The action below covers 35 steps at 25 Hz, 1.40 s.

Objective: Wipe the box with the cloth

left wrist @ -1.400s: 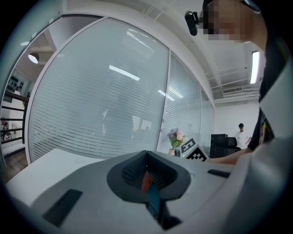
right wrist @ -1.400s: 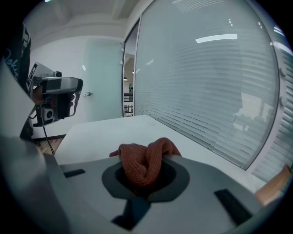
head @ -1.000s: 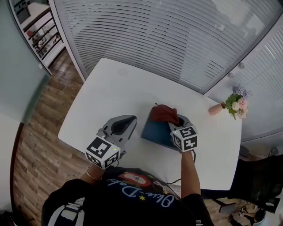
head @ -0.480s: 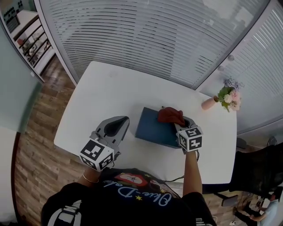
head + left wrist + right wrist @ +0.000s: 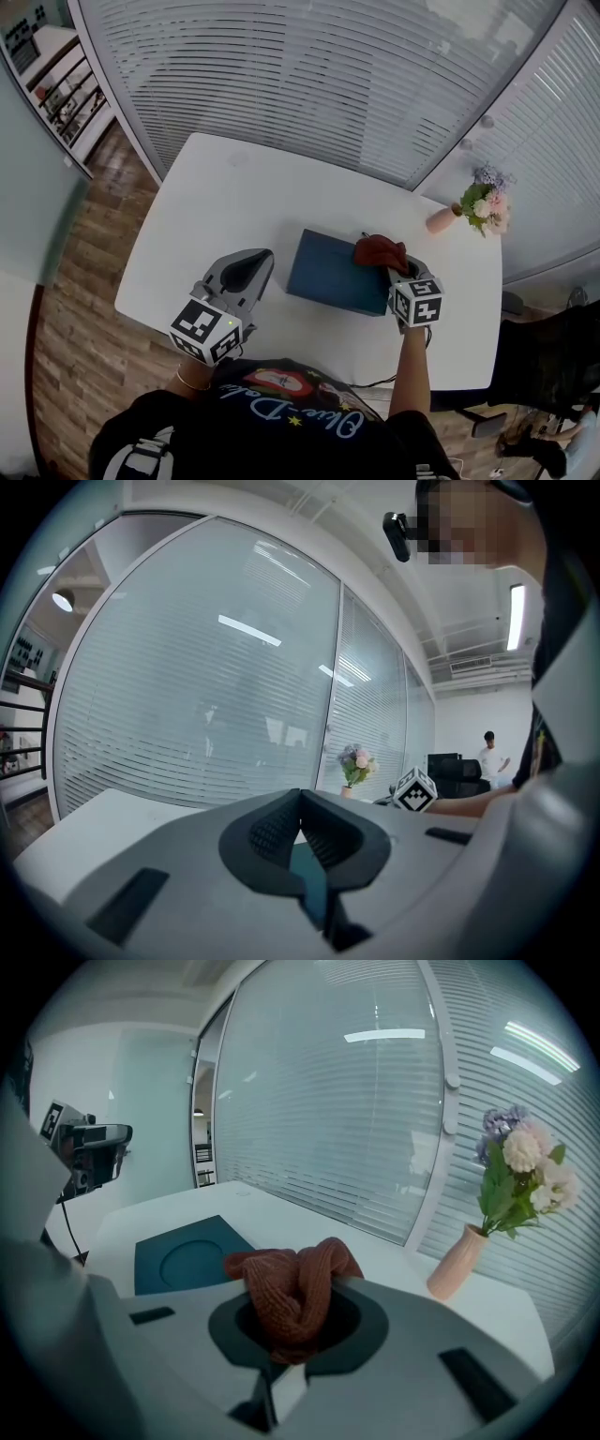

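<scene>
Two hand-held grippers work over a white rectangular table (image 5: 225, 192), one on either side of a flat dark blue box (image 5: 328, 272) that lies near the middle of the tabletop. The box lid carries a shallow round impression, plain in the right gripper view (image 5: 187, 1258).

The right gripper (image 5: 394, 267) has its jaws clamped on a rust-red knitted cloth (image 5: 380, 251). In its own view, the bunched cloth (image 5: 295, 1283) fills the dark recess between the jaws of the right gripper (image 5: 298, 1330) and bulges out past them in thick folds. From the head view the cloth sits over the far right corner of the box. Whether it presses on the lid cannot be told.

The left gripper (image 5: 261, 258) is over the table just beside the left side of the box, apart from it, with its tips pointing toward the box. In the left gripper view its jaws (image 5: 300, 799) are closed tip to tip with nothing between them.

A small pink vase (image 5: 439, 220) with pale flowers (image 5: 487, 202) stands near the far right edge of the table, well apart from the box. It shows to the right of the cloth in the right gripper view (image 5: 459, 1260). White slatted blinds (image 5: 328, 75) run behind the table, and a wood-plank floor (image 5: 75, 281) lies to the left.
</scene>
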Tool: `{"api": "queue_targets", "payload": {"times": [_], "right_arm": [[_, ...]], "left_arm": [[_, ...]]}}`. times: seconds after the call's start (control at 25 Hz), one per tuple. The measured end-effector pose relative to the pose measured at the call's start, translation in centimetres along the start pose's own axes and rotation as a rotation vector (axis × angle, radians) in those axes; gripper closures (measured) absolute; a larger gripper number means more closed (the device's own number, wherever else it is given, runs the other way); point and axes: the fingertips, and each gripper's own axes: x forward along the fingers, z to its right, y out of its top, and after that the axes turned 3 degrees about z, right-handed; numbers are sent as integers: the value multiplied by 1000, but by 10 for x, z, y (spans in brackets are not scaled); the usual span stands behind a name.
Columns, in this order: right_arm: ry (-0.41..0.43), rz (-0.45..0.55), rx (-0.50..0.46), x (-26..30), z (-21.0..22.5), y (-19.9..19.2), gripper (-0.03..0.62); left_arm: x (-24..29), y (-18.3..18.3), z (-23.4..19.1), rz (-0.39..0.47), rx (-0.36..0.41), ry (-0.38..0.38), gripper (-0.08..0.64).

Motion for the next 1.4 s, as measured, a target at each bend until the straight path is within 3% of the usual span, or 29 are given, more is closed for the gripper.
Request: {"api": "queue_targets", "payload": {"times": [0.44, 0.72, 0.88, 1.04, 1.24, 1.4], "right_arm": [[-113, -10, 40, -15, 32, -10, 564], [-161, 164, -5, -27, 26, 51, 563], [-93, 326, -56, -27, -14, 104, 565], [34, 401, -86, -18, -65, 135, 563], [170, 397, -135, 0, -121, 144, 563], [249, 305, -169, 25, -151, 122, 565]], "left_arm": [[-1, -1, 0, 1, -5, 9, 557], [0, 0, 1, 3, -3, 7, 557], [0, 0, 2, 3, -3, 7, 557], [-3, 0, -1, 3, -5, 18, 557], [-6, -1, -4, 4, -9, 32, 557], [-7, -2, -3, 5, -9, 34, 557]]}}
